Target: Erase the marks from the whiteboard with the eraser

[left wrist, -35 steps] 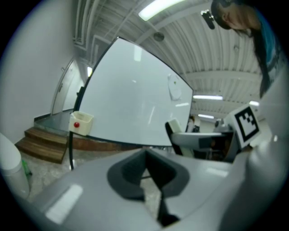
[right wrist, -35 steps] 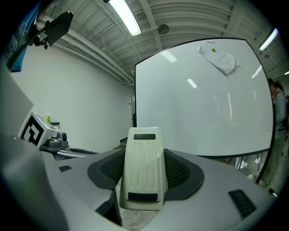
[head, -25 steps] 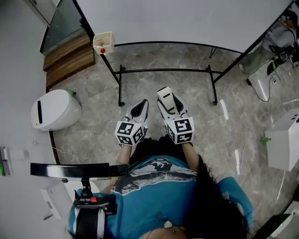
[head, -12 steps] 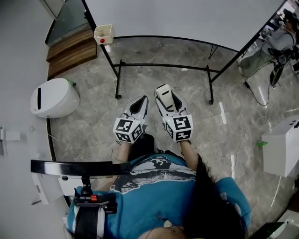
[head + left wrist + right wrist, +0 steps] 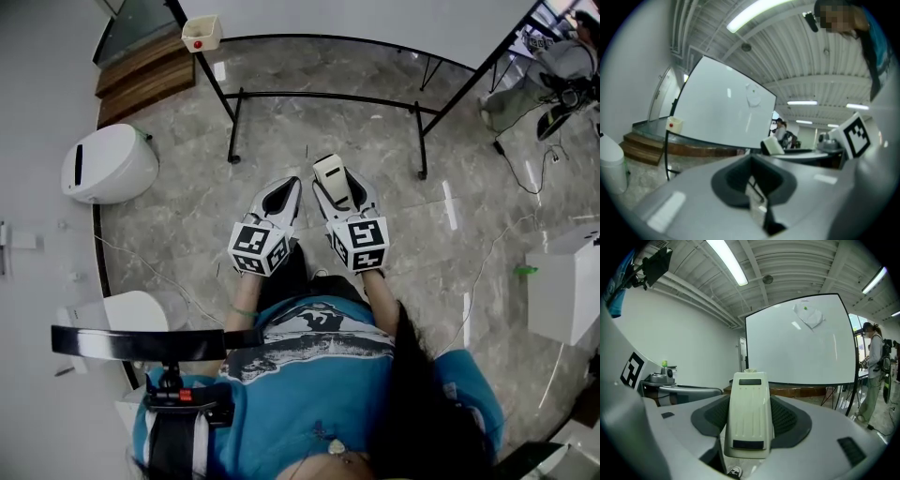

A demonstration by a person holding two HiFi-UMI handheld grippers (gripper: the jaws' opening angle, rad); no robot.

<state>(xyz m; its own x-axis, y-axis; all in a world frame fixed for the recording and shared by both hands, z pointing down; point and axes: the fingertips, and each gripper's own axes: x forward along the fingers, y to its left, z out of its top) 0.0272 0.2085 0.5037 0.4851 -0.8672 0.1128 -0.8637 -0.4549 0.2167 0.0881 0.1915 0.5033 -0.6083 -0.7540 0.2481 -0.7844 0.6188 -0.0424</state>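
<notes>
The whiteboard (image 5: 797, 345) stands on a black frame ahead of me; its lower edge (image 5: 375, 21) shows at the top of the head view. Its surface looks nearly blank, with one faint pale smudge (image 5: 808, 315) near the top that may be a reflection. My right gripper (image 5: 332, 180) is shut on the cream eraser (image 5: 749, 413), which sticks out past the jaws toward the board. My left gripper (image 5: 283, 192) is held beside it, shut with nothing in it. Both are held at waist height, well short of the board. The left gripper view also shows the board (image 5: 722, 110) and the eraser (image 5: 771, 145).
A small cream box (image 5: 202, 33) with a red dot hangs at the stand's left leg. A white rounded bin (image 5: 108, 164) and wooden steps (image 5: 141, 80) lie to the left. A white cabinet (image 5: 562, 286) and floor cables are at the right. A person (image 5: 873, 366) stands beyond the board's right side.
The whiteboard stand and the cream box have slid toward the top of the head view, so the board lies farther off. Both grippers keep their pose, eraser still held.
</notes>
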